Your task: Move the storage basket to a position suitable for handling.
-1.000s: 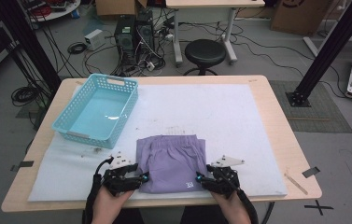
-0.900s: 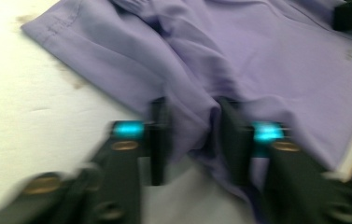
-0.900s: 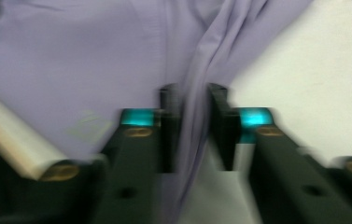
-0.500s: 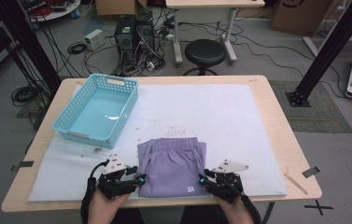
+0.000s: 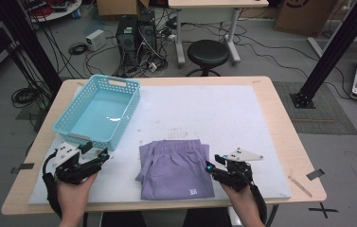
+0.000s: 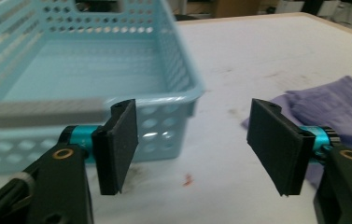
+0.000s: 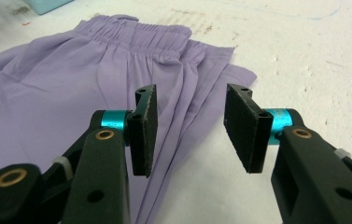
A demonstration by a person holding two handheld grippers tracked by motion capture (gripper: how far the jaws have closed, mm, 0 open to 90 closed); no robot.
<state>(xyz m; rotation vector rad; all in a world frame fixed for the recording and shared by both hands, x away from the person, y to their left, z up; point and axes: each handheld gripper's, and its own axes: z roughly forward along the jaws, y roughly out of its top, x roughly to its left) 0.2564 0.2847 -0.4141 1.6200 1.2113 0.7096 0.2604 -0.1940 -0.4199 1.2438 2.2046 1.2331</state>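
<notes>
1. The folded purple shorts [image 5: 176, 168] lie flat on the white mat [image 5: 223, 113], at the table's near edge, between the two grippers.
2. The right gripper [image 5: 215, 166] sits at the shorts' right edge, jaws parted with nothing between them.
3. The left gripper [image 5: 101, 156] hovers apart from the cloth, jaws spread wide and empty.
4. The light blue basket [image 5: 98, 110] stands just beyond the left gripper.

A wooden worktop [image 5: 280, 123] under a white mat [image 5: 223, 113] stands on grey floor [image 5: 261, 52]. Beyond it: a black stool [image 5: 208, 52], a computer tower [image 5: 129, 33] amid tangled cables [image 5: 79, 48], a desk [image 5: 214, 4], cardboard boxes [image 5: 299, 14].
</notes>
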